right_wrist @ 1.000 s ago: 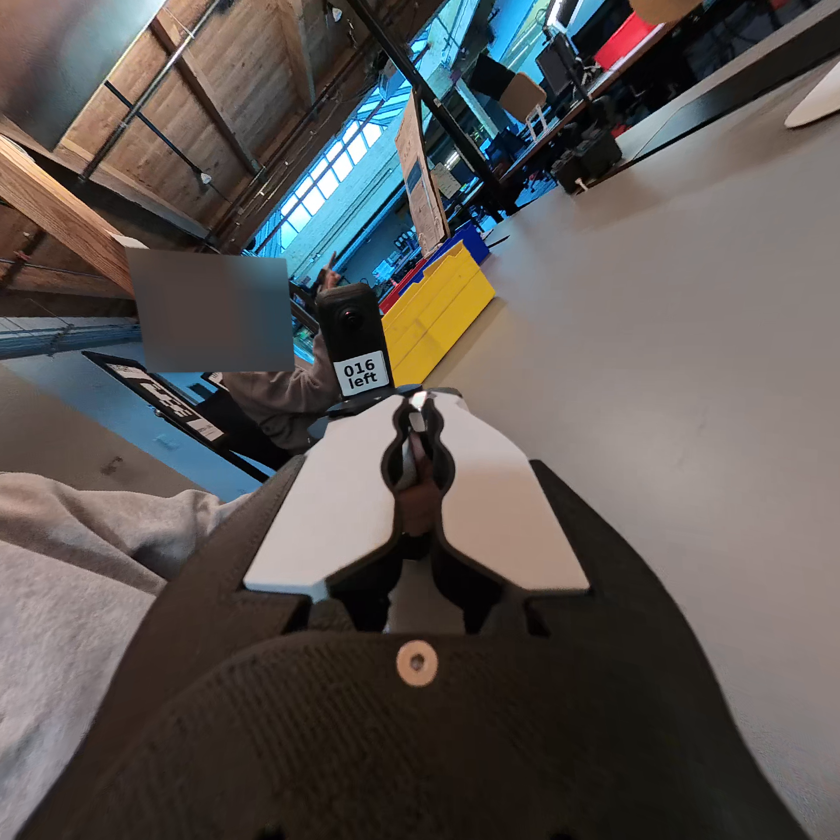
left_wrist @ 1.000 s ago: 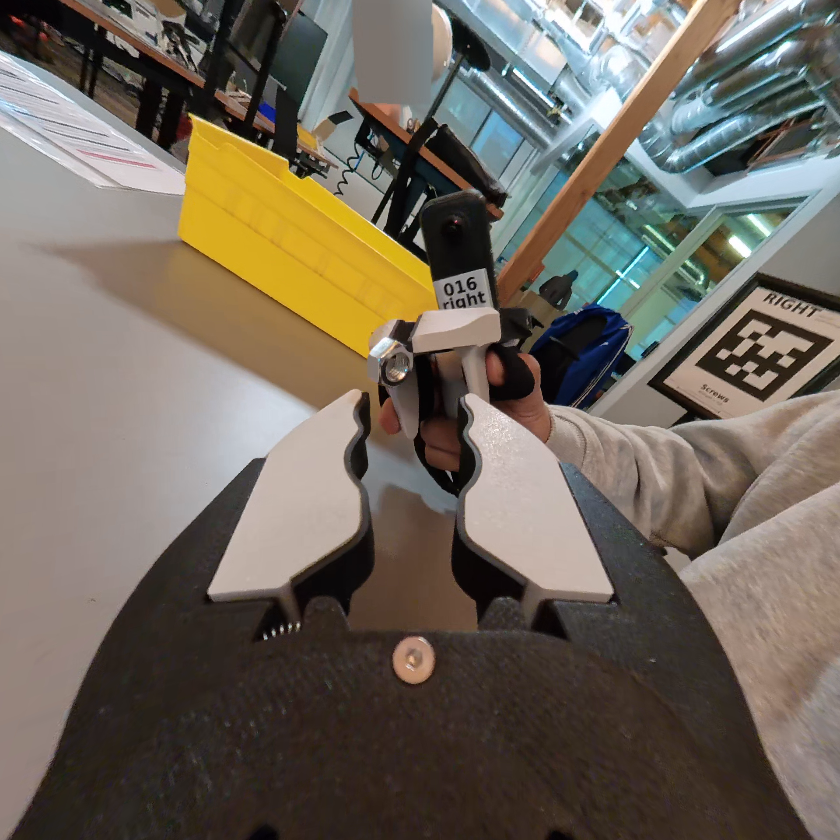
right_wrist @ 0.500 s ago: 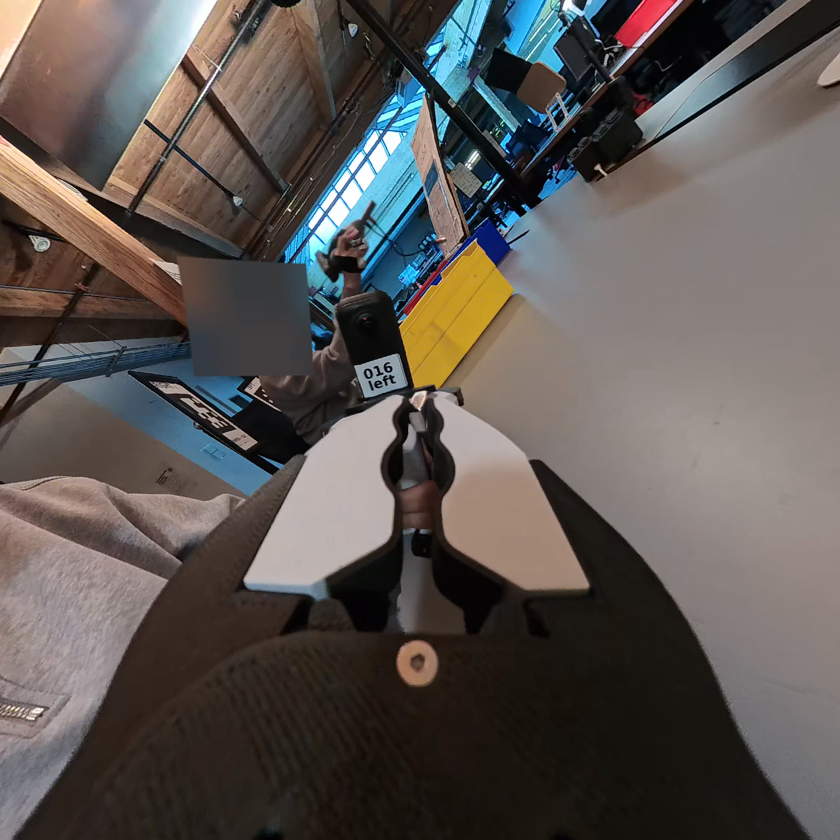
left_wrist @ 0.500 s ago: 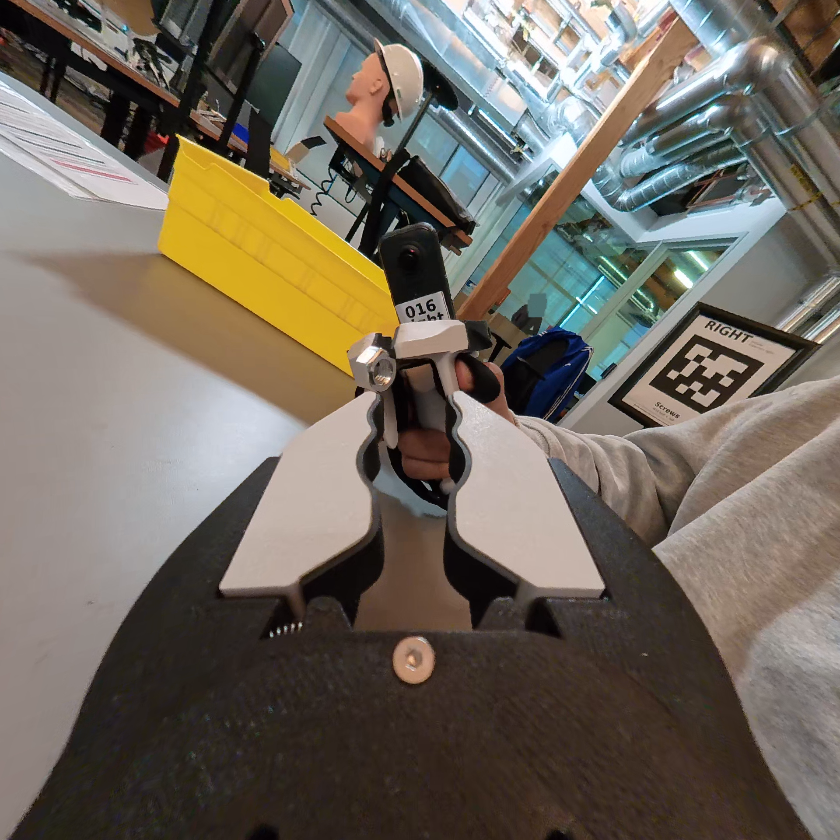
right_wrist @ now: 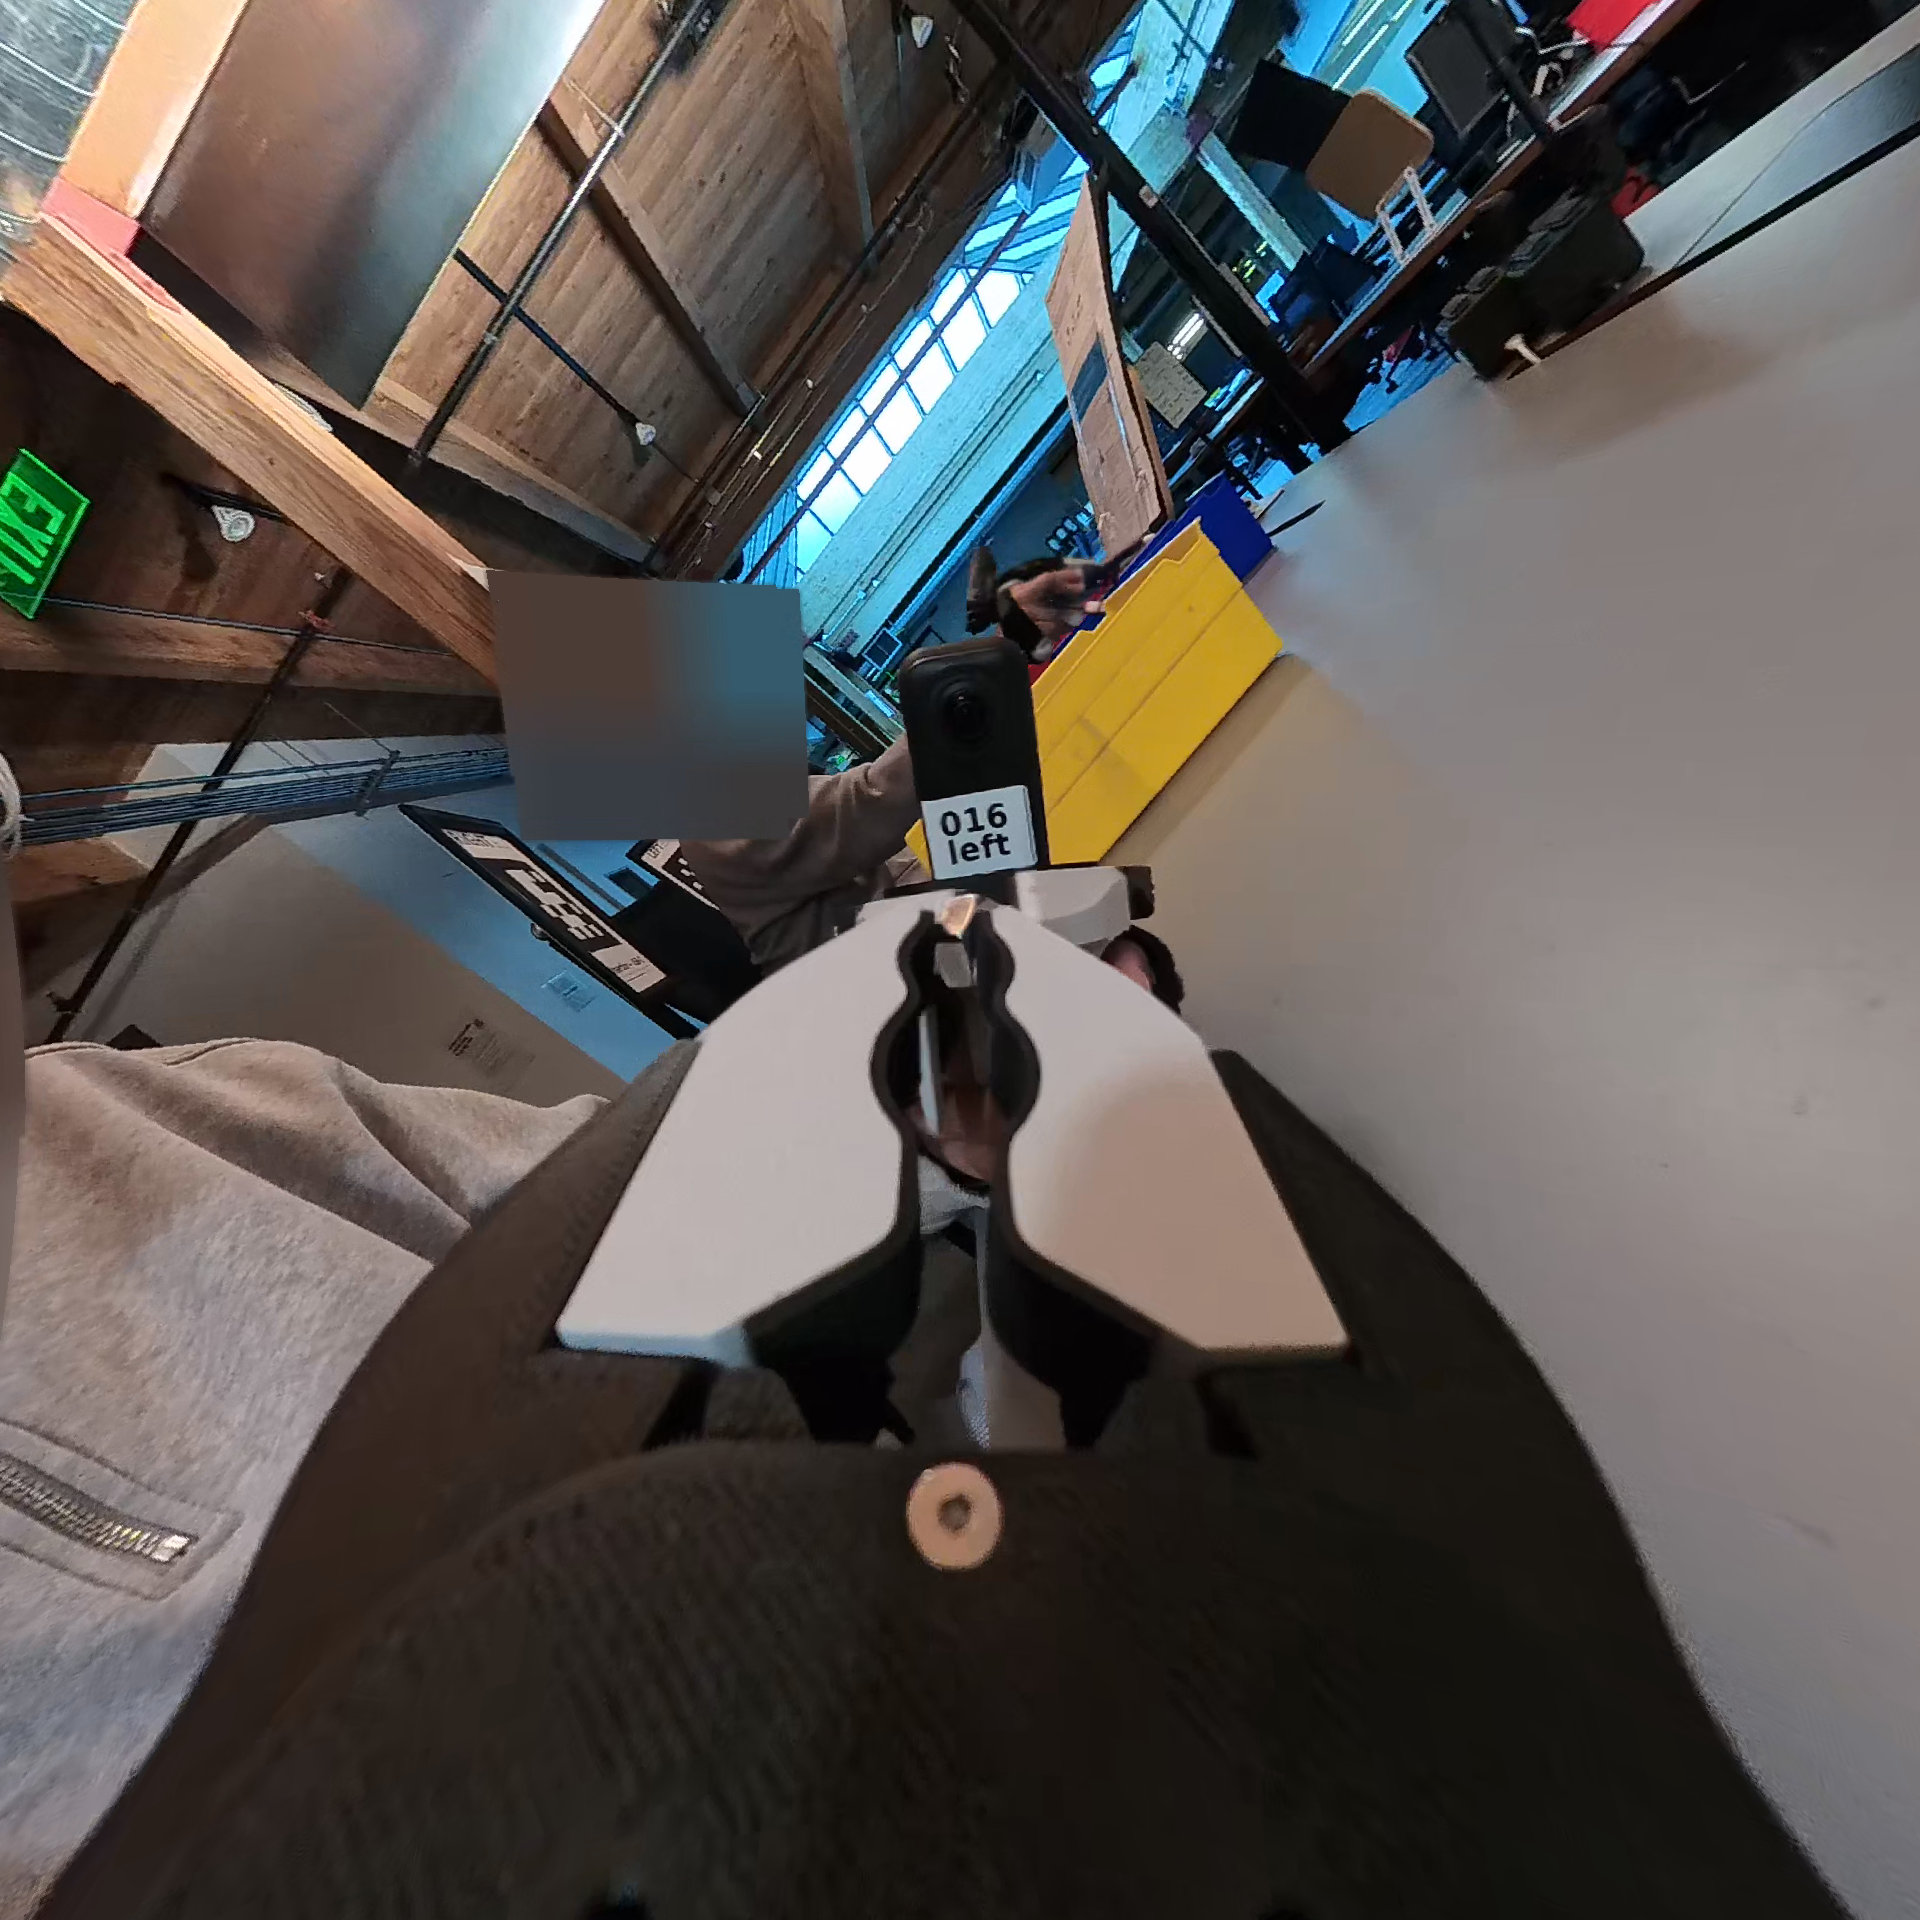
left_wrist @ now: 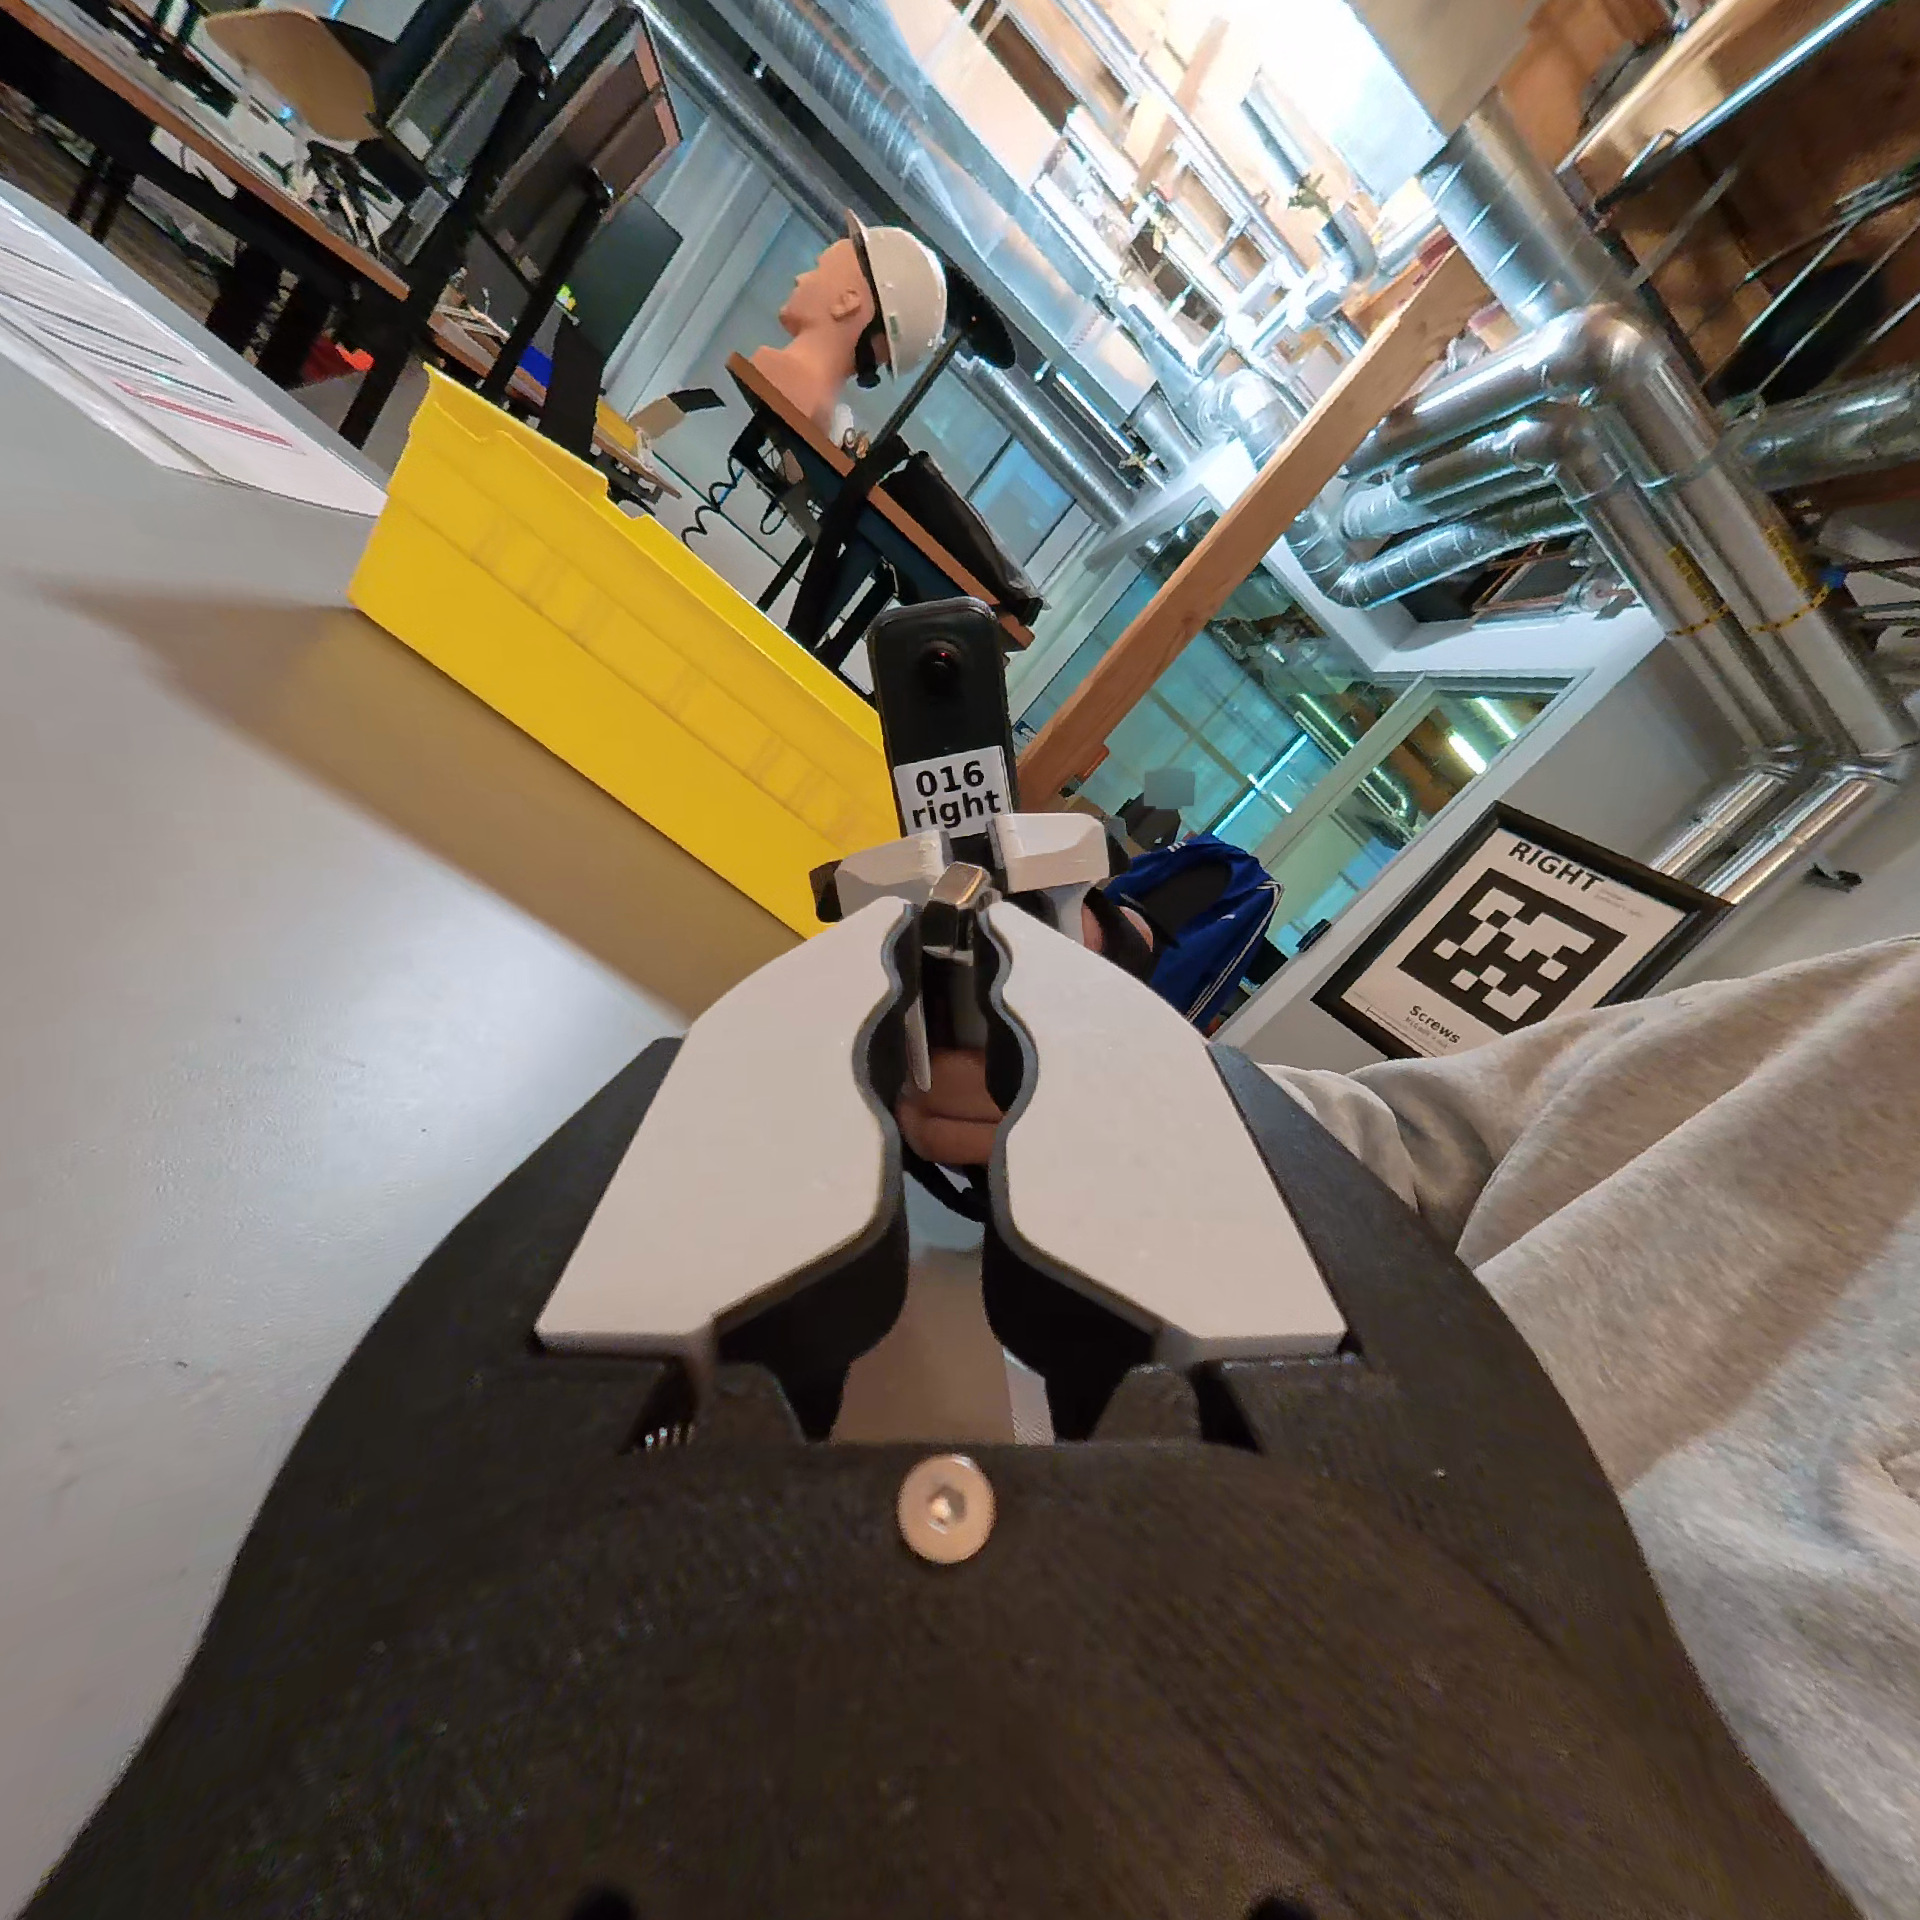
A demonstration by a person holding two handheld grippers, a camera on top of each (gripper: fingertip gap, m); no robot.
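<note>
- Left gripper point(left_wrist: 948, 920), frame centre, fingers nearly together around the shiny metal hex nut point(left_wrist: 956, 914).
- Right gripper point(right_wrist: 958, 925) likewise pinches that nut point(right_wrist: 954, 940).
- Yellow plastic bin point(left_wrist: 623, 644) on grey tabletop point(left_wrist: 260, 935), upper left.

Setting: industrial workshop or lab. Exposed silver ducting point(left_wrist: 1621, 436) upper right, timber beams point(right_wrist: 260, 436) upper left. Yellow parts bin point(left_wrist: 623, 644) on grey worktop point(left_wrist: 208, 935). Mannequin head in white hard hat point(left_wrist: 873, 301) on far bench, upper centre. Framed marker board point(left_wrist: 1507, 945) at right.
</note>
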